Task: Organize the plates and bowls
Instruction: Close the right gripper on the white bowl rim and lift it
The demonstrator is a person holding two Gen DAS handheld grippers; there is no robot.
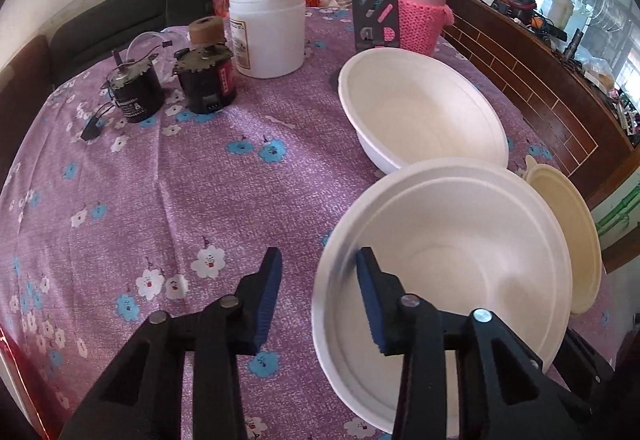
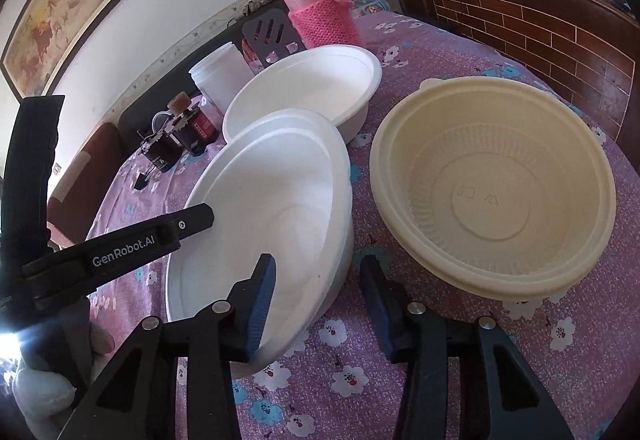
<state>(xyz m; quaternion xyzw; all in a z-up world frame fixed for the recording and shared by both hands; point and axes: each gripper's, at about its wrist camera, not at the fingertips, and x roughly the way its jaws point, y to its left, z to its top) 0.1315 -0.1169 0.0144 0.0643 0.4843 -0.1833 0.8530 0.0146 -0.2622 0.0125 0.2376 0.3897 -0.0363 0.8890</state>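
Purple flowered cloth [image 1: 200,200], finely speckled and creased, covered the table, and a dark wooden panel [image 1: 540,88] scored like brickwork stood along its far edge. Three round bowls sat close together on the cloth. Widest was a cream plastic bowl [image 2: 492,192], matte, with fine ribs up its wall and a flat disc at the bottom. Beside it sat a near white foam bowl [image 1: 460,248], smooth, with a stepped double rim; whether it was one bowl or two nested could not be told. Behind it a far white foam bowl [image 1: 420,112] of the same make rested upright.

Both tongs straddled the near white foam bowl's rim. The left gripper [image 1: 320,300] had one blue ribbed pad inside the bowl and the other out over the cloth, jaws apart with a gap on each side of the rim, clamping nothing. The right gripper [image 2: 318,300] stood likewise on the opposite edge, jaws parted and unclenched.

Farther back stood a squat white plastic jar [image 1: 266,28], a pink flask [image 1: 420,0] with a steel cap and knitted sleeve, and two small black cylindrical motors [image 1: 204,84].
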